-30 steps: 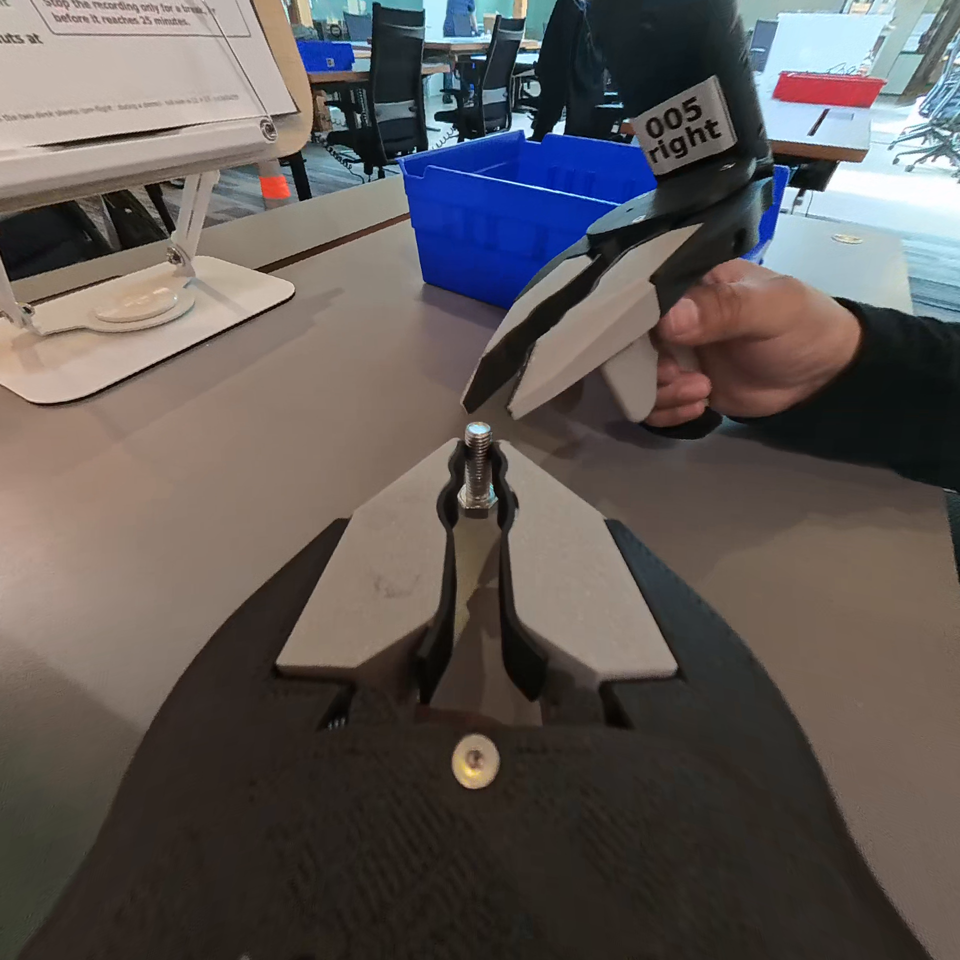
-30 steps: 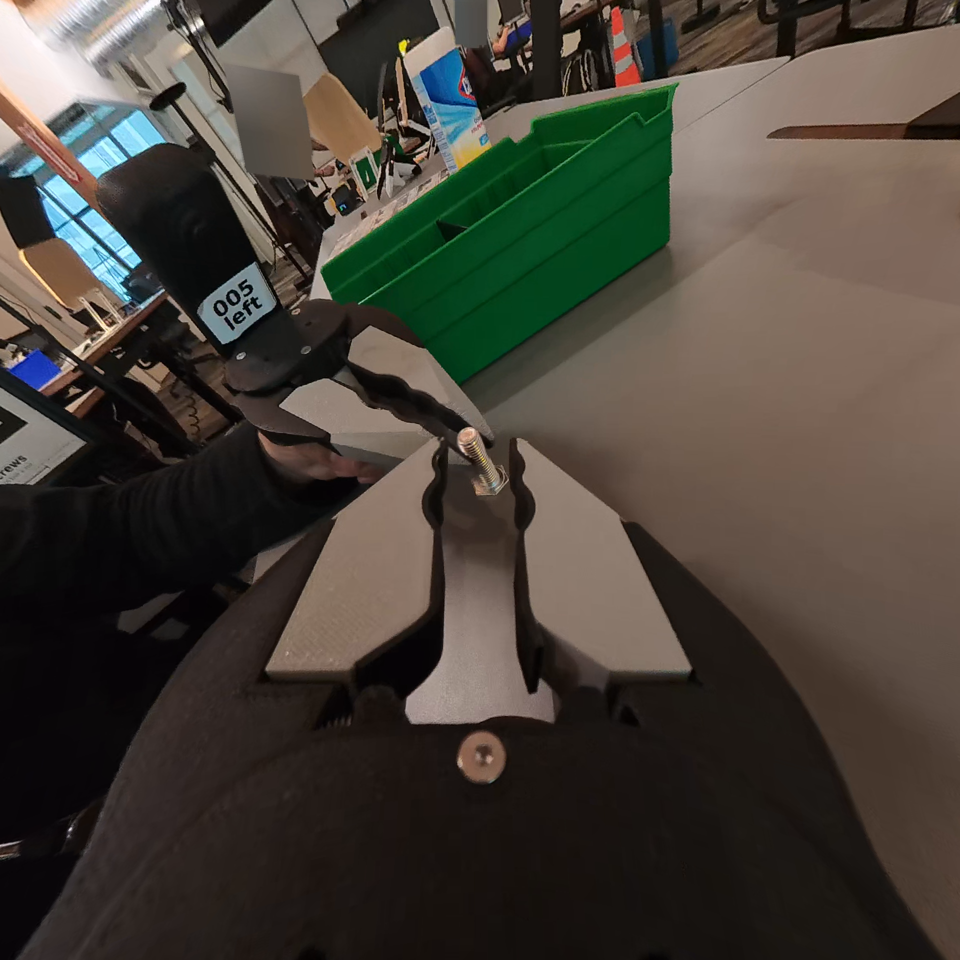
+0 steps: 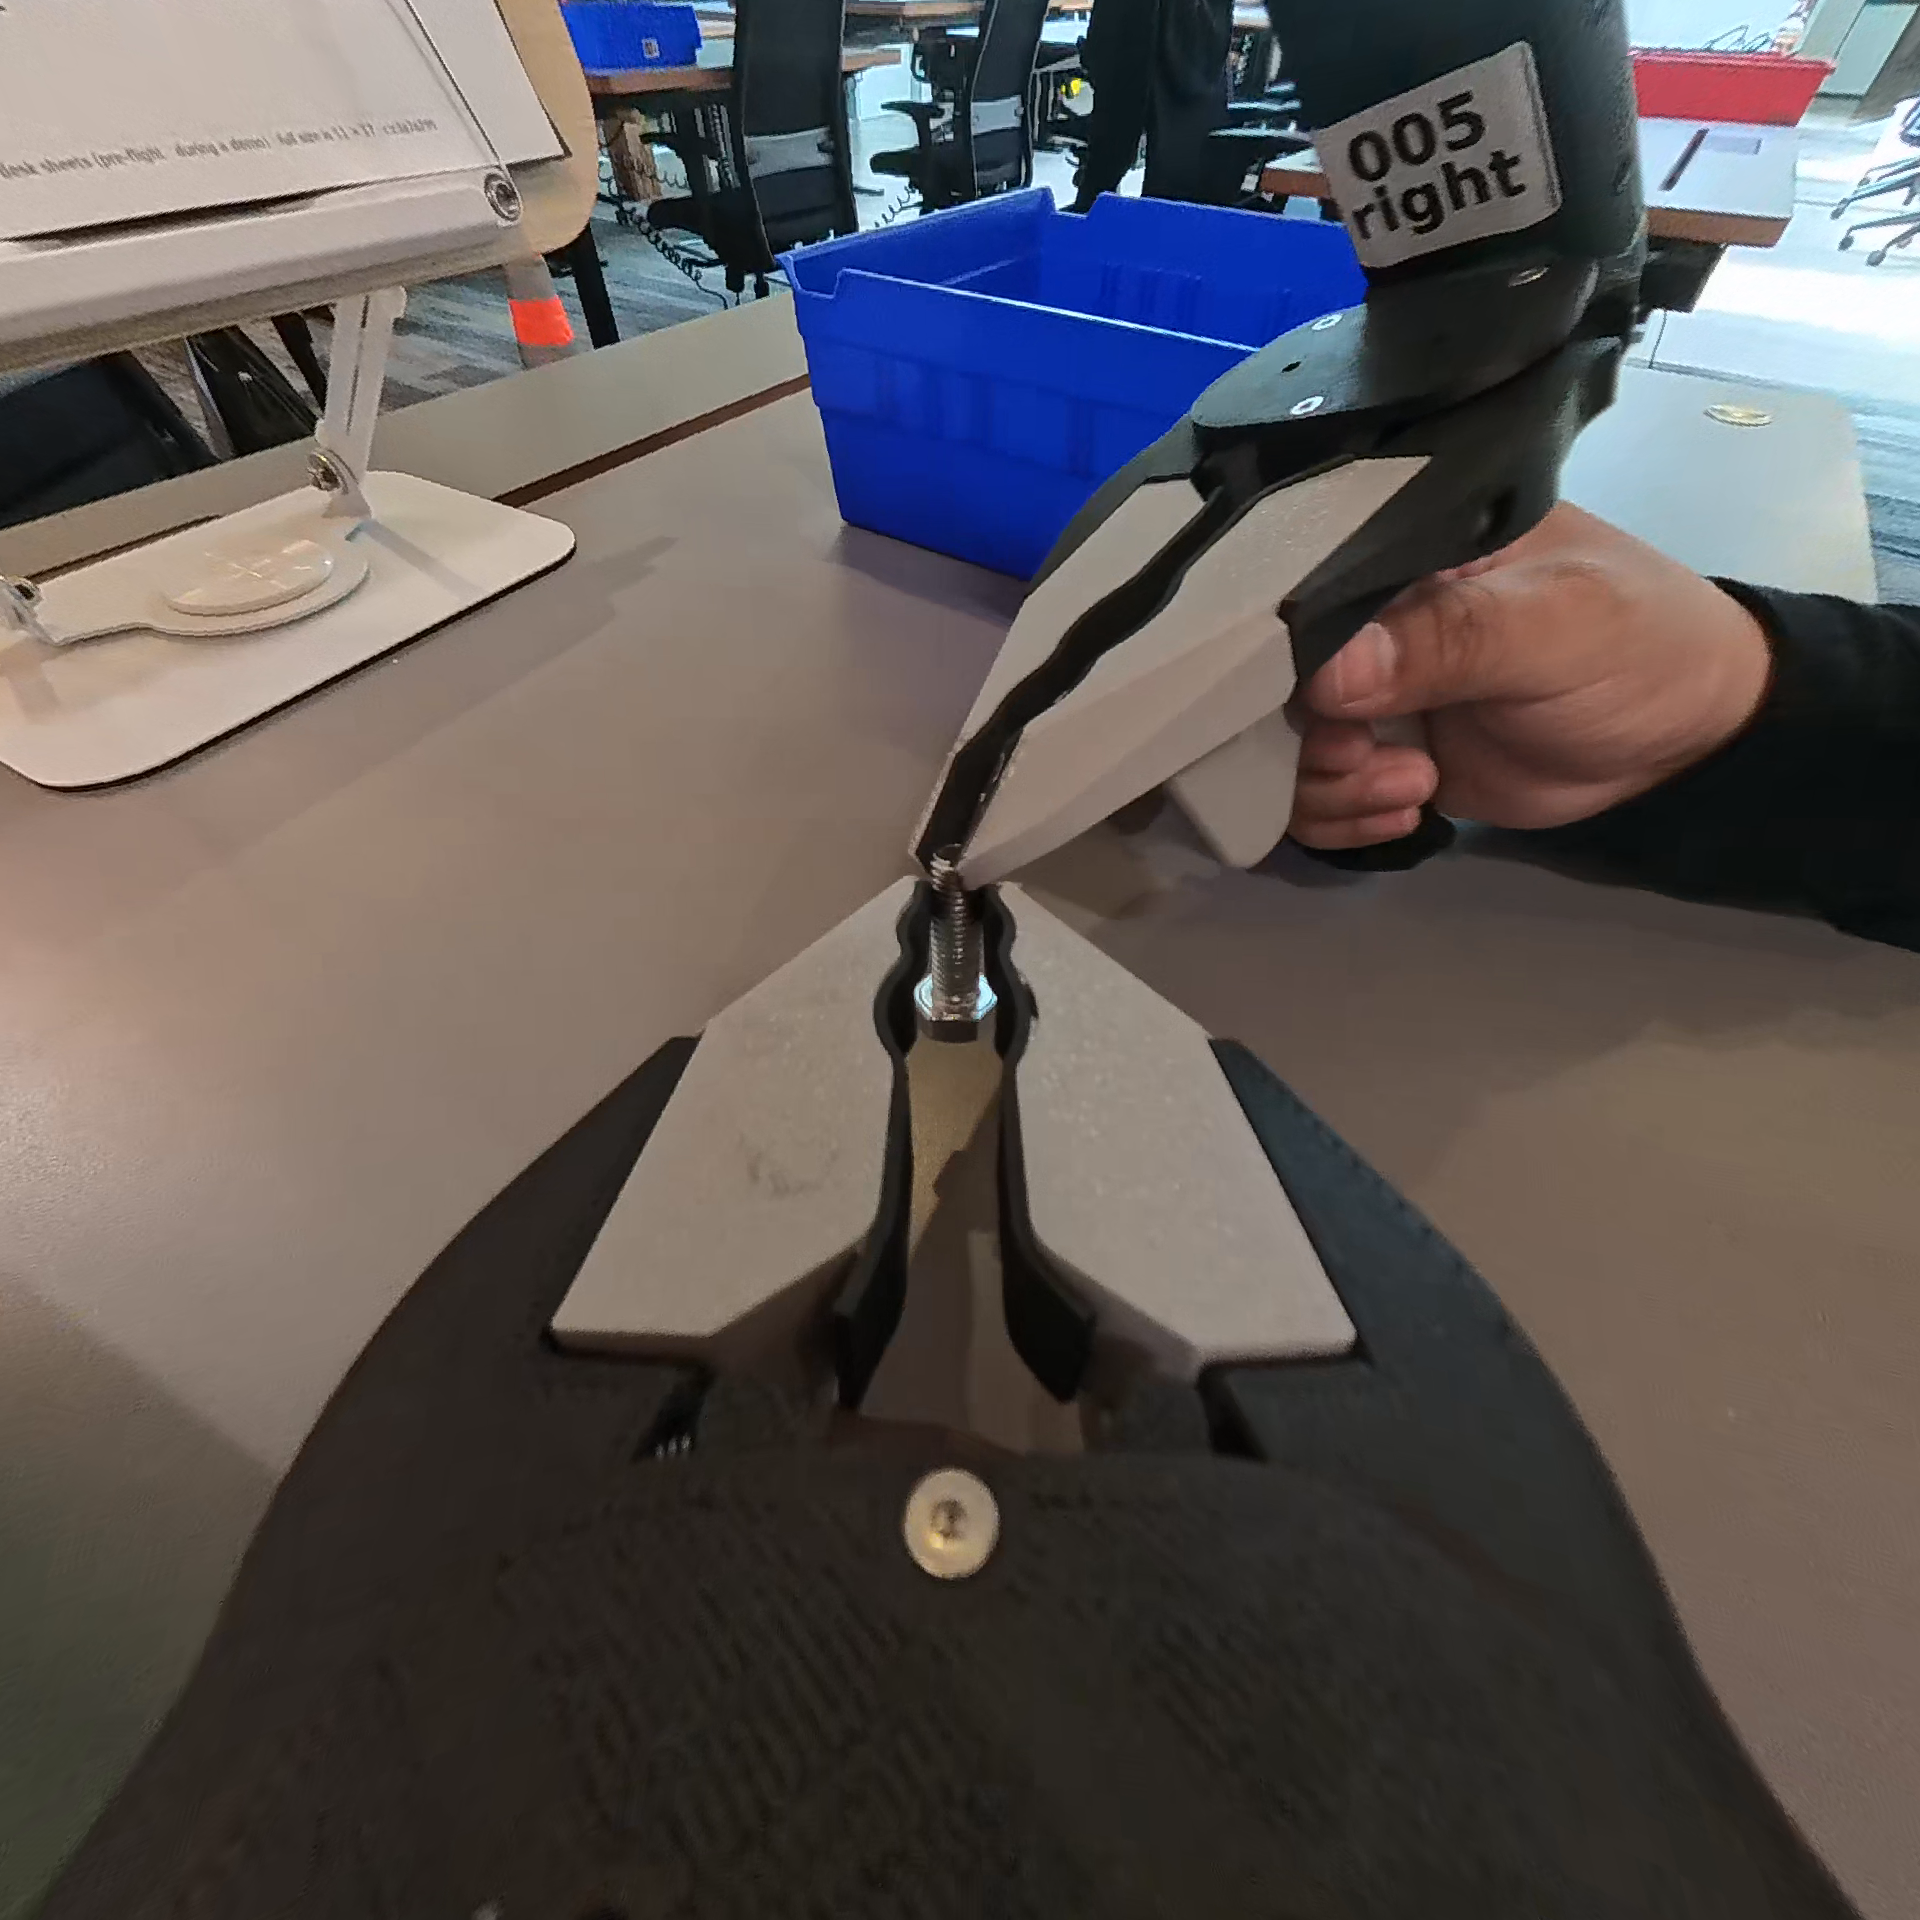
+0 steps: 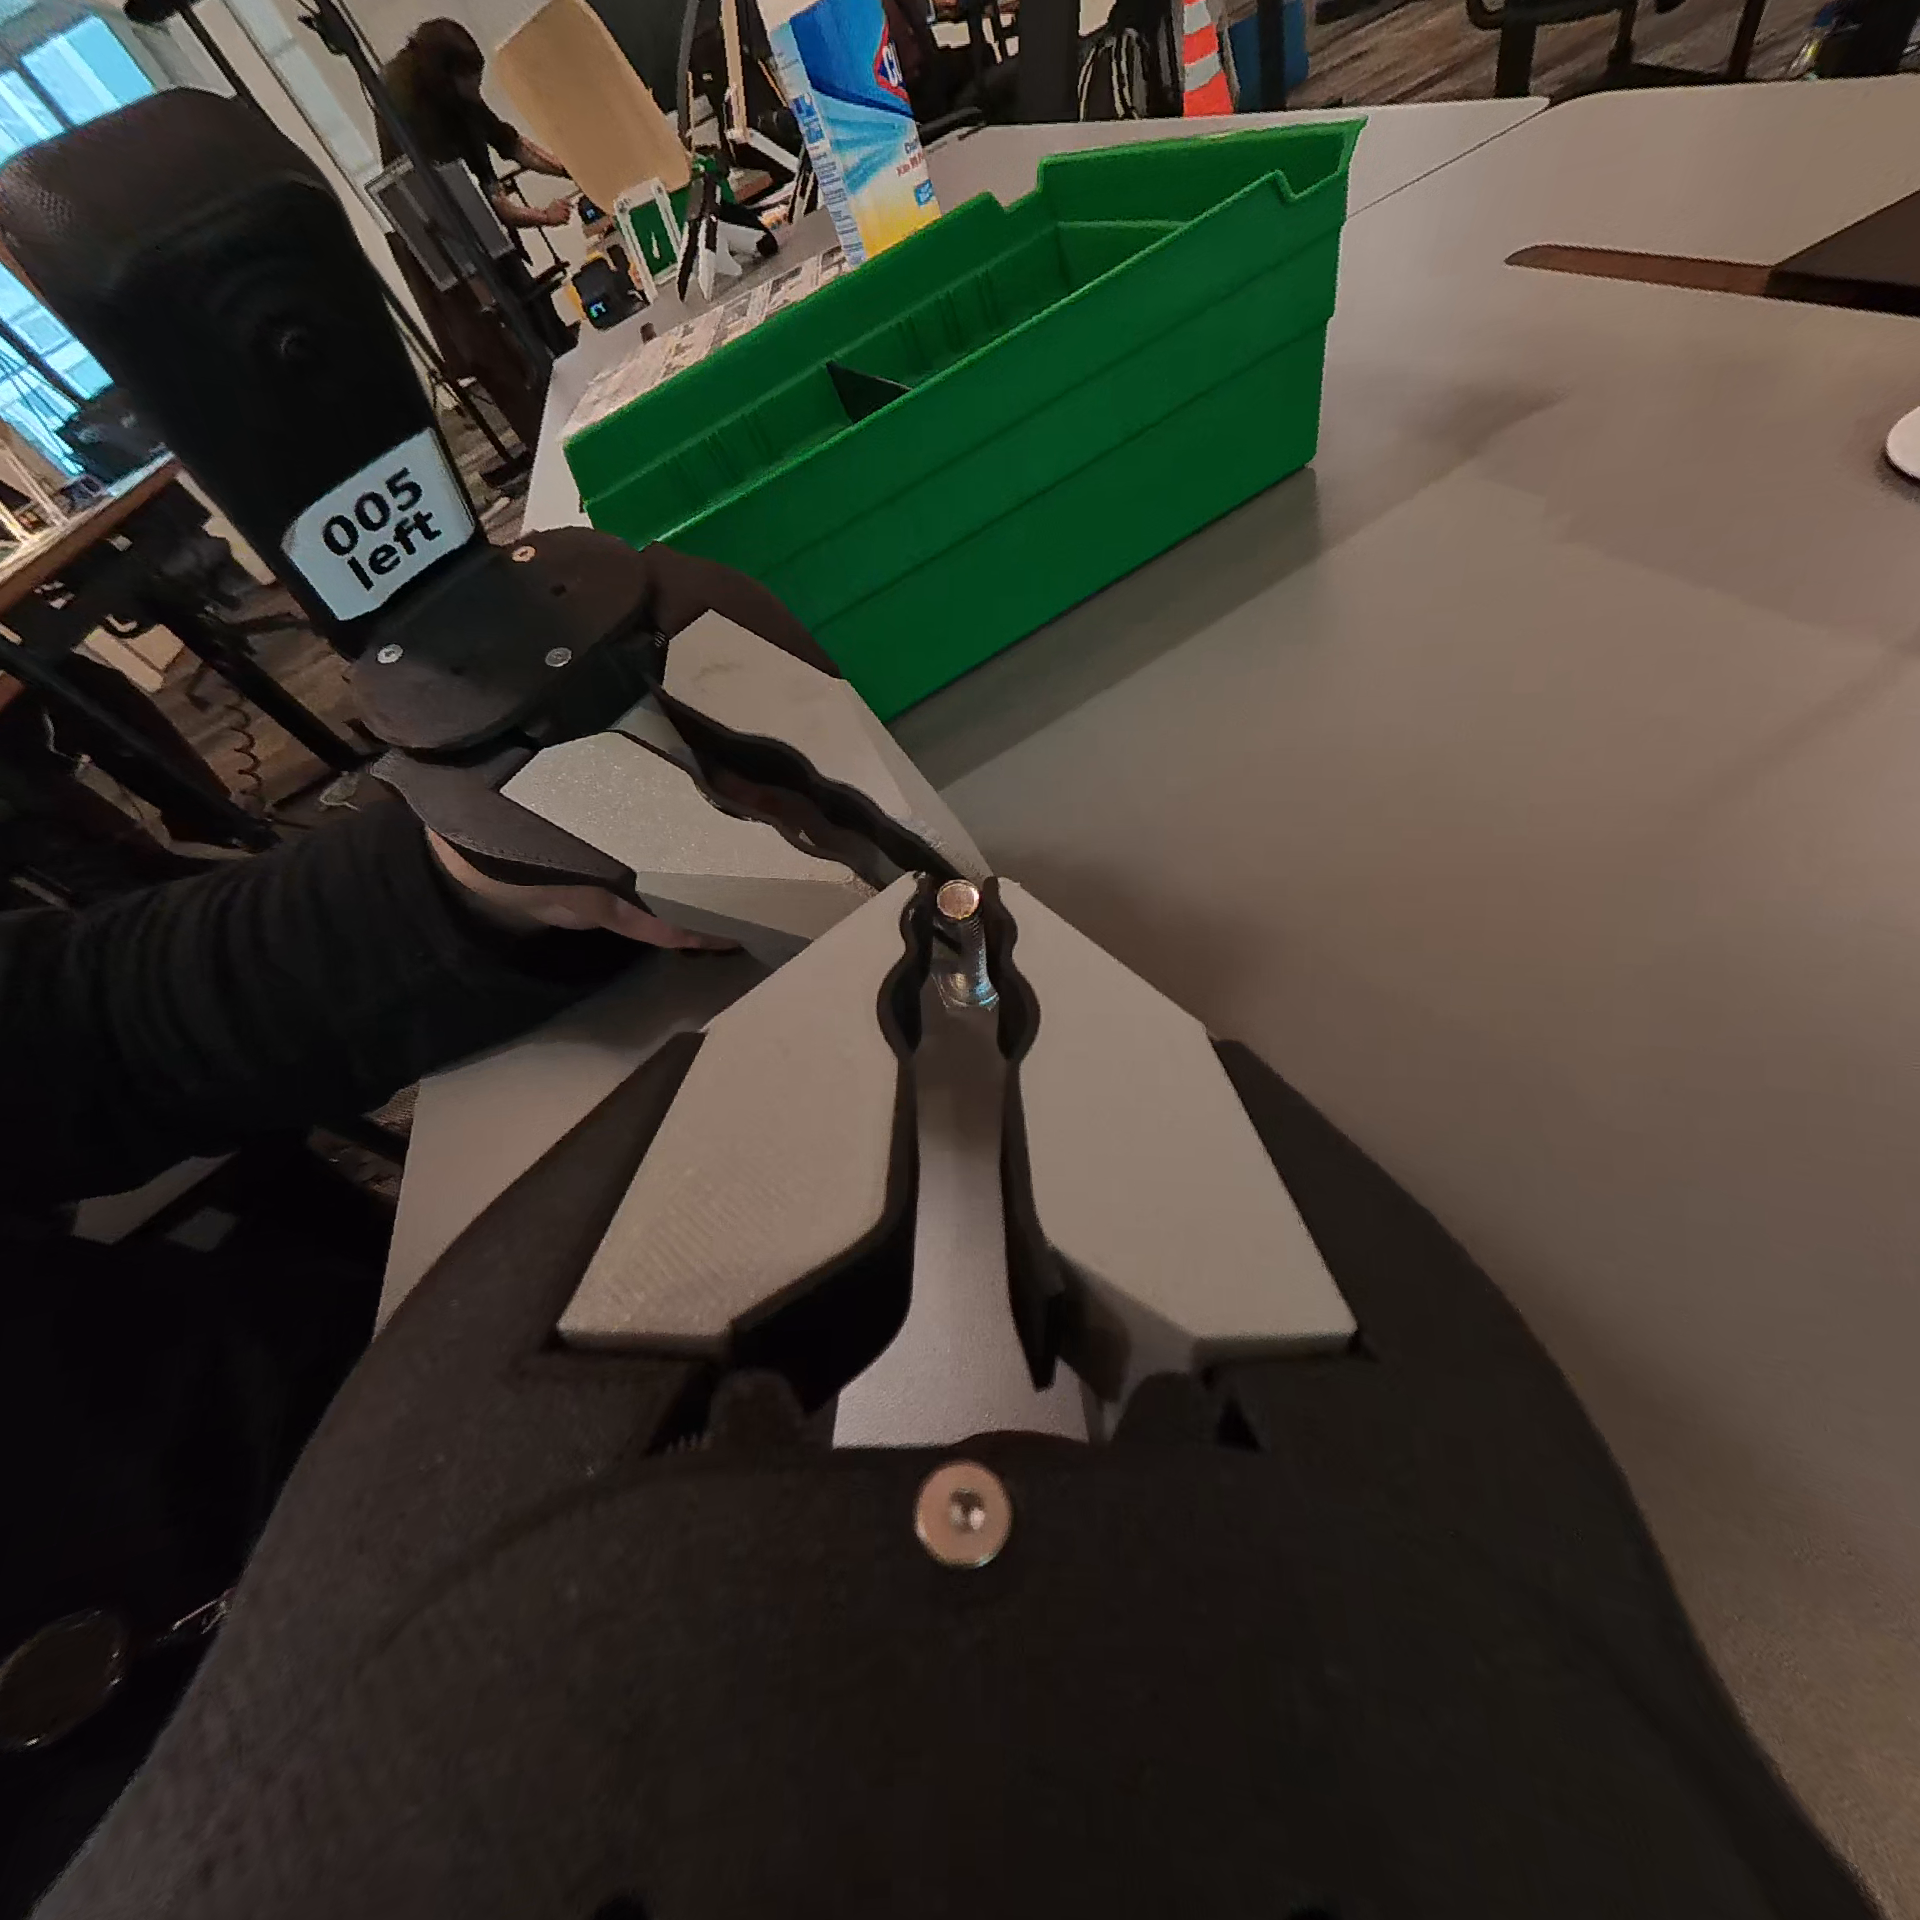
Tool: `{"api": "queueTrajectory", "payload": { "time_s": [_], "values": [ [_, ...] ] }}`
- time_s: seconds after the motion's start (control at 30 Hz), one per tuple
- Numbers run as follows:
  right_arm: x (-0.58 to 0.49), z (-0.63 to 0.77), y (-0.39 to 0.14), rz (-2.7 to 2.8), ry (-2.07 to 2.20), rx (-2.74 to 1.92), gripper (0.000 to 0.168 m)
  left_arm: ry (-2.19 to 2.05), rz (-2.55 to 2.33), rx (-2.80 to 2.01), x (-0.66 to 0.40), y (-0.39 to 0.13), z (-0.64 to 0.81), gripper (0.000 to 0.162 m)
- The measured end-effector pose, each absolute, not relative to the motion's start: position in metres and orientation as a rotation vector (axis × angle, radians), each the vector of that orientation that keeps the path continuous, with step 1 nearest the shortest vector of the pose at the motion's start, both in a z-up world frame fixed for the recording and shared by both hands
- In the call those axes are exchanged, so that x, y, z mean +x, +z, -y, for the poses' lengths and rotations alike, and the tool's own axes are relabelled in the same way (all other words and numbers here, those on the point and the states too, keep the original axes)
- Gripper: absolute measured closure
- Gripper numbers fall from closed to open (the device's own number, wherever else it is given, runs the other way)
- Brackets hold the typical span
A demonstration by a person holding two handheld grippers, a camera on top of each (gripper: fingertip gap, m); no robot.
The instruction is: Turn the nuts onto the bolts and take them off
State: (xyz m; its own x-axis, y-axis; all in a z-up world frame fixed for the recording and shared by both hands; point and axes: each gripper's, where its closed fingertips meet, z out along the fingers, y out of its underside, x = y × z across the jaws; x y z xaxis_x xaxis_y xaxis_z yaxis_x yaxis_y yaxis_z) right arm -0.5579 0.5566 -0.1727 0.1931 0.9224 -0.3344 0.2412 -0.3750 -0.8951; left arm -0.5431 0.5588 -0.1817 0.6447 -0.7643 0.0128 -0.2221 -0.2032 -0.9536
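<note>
Can't see the tip of the shiny silver threaded bolt: tucked inside the grey right gripper. Can't tell any nut apart from its six-sided head. Cut off at the top: white paper sign on a stand.

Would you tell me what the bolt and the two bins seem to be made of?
The bolt looks like bright plated steel: silvery, shiny, with crisp threads and a hex head. The blue bin and the green bin look like moulded plastic: uniform saturated colour, ribbed walls, a slight sheen. The exact alloy or plastic cannot be told.
</note>
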Motion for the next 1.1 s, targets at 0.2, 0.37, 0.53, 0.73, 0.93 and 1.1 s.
{"api": "queueTrajectory", "payload": {
  "time_s": [0.2,0.37,0.53,0.73,0.93,1.1],
  "values": [
    [-0.558,-0.555,-0.170,1.093,1.233,-1.745,0.162,-0.636,-0.783,-1.740,-0.543,-0.179,-0.558,0.155],
    [-0.556,-0.555,-0.162,1.069,1.281,-1.722,0.162,-0.640,-0.789,-1.736,-0.541,-0.179,-0.557,0.154],
    [-0.556,-0.554,-0.162,1.081,1.260,-1.714,0.162,-0.643,-0.797,-1.736,-0.541,-0.179,-0.556,0.155],
    [-0.556,-0.552,-0.157,1.038,1.375,-1.711,0.154,-0.646,-0.793,-1.724,-0.541,-0.177,-0.556,0.155],
    [-0.558,-0.553,-0.163,1.055,1.346,-1.730,0.150,-0.638,-0.791,-1.723,-0.541,-0.177,-0.556,0.155],
    [-0.557,-0.558,-0.166,1.073,1.243,-1.733,0.161,-0.630,-0.774,-1.740,-0.542,-0.179,-0.559,0.153]
  ]
}}
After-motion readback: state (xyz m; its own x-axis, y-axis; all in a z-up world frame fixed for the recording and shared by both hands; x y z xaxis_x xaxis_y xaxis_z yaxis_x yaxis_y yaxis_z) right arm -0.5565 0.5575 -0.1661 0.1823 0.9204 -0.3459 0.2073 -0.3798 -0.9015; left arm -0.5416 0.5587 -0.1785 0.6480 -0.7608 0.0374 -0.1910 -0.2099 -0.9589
